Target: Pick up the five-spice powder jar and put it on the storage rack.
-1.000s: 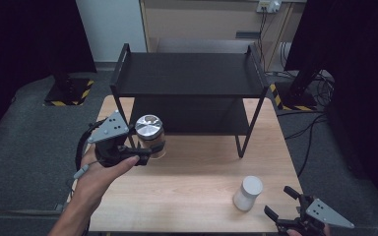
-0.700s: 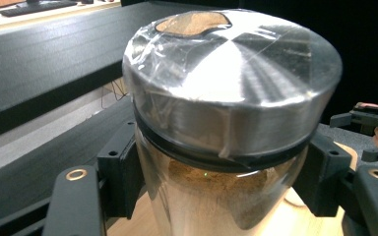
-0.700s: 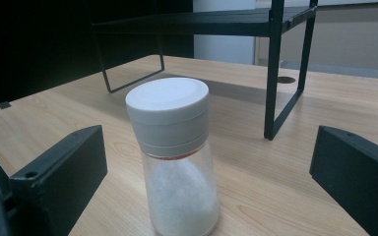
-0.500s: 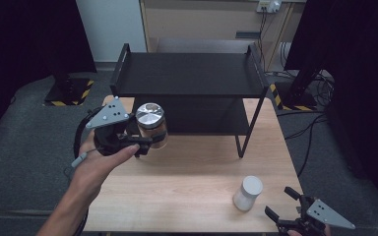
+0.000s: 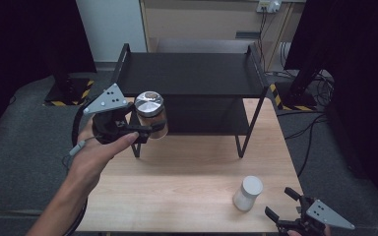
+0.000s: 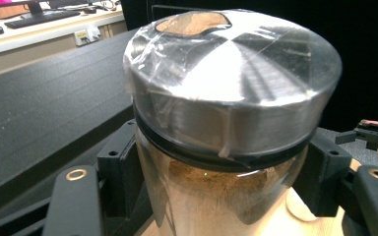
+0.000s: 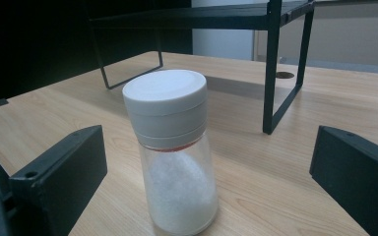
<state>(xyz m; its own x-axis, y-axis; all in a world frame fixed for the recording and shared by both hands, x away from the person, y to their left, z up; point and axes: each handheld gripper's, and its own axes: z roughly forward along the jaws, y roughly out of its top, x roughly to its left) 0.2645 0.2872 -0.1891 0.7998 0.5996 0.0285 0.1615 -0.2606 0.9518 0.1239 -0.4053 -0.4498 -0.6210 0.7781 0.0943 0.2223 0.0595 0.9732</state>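
Observation:
A glass jar with a silver lid (image 5: 150, 110) (image 6: 226, 98), holding brown powder, hangs in the air at the left end of the black shelf rack (image 5: 192, 73). My left gripper (image 5: 150, 129) (image 6: 216, 191) is shut on the jar's glass body just under the lid. A white-capped shaker (image 5: 247, 192) (image 7: 174, 147) of white grains stands upright on the wooden table (image 5: 192, 167) near its front right. My right gripper (image 5: 281, 206) (image 7: 206, 196) is open, level with the table, its jaws spread wide on either side of the shaker and apart from it.
The rack has a top shelf and a lower shelf on thin black legs (image 5: 246, 128) (image 7: 271, 69). Dark floor mats surround the table. Cables (image 5: 320, 93) lie on the floor at the right.
My left gripper has lifted the silver-lidded jar up and slightly toward the rack's top shelf. The right gripper and the shaker have kept still.

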